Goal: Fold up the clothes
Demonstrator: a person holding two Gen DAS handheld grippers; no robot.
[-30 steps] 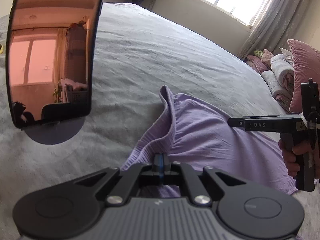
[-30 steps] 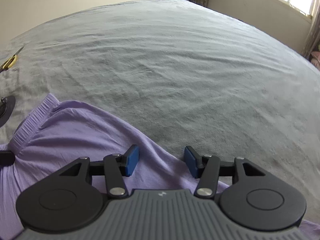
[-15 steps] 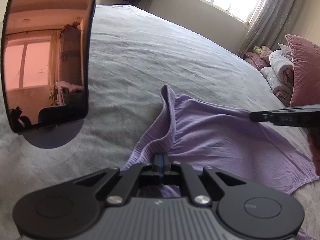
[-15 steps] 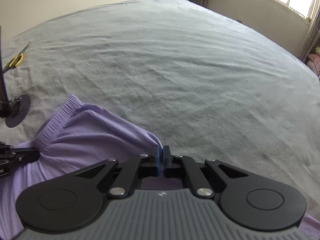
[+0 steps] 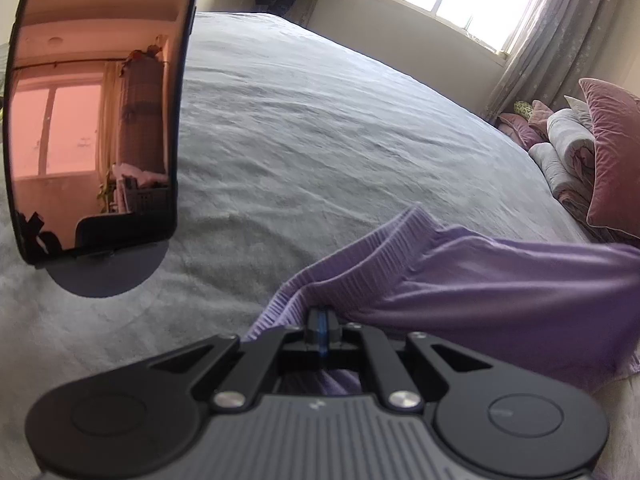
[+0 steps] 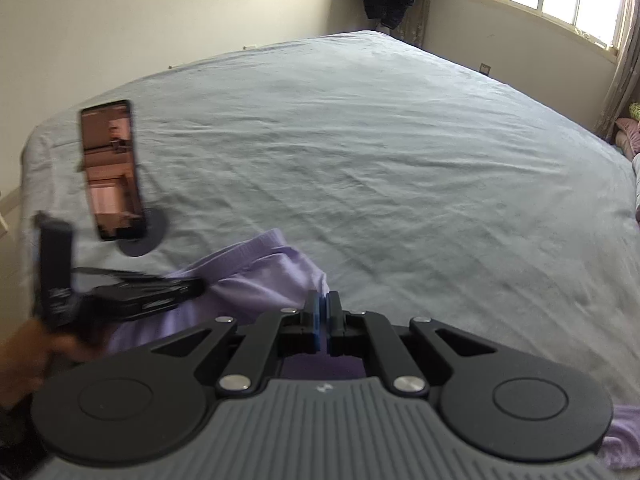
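Purple garment [image 5: 500, 292] lies on the grey bed [image 5: 320, 152], on the near part of it, just right of the phone on a stand [image 5: 92, 120], which serves as landmark. Ribbed waistband [image 5: 360, 256] points toward the phone stand, so this looks like shorts or a skirt; cannot tell which.

Left tool [image 5: 320, 322] is pressed together, pinching the waistband edge nearest the phone. Right tool [image 6: 322, 314] is also pressed together, pinching a fold of the same cloth further from the phone, on the garment's far side edge. Cloth between the two pinch points hangs taut and lifted off the bed, likely so the piece can be spread flat or doubled over cleanly without dragging.

Two grips on one edge keep the fabric from bunching. In the right wrist view, the left tool and the hand [image 6: 28, 348] holding it show blurred, just below the phone. Pillows [image 5: 612, 160] sit well away from the phone, at the bed's head, clear of the work.
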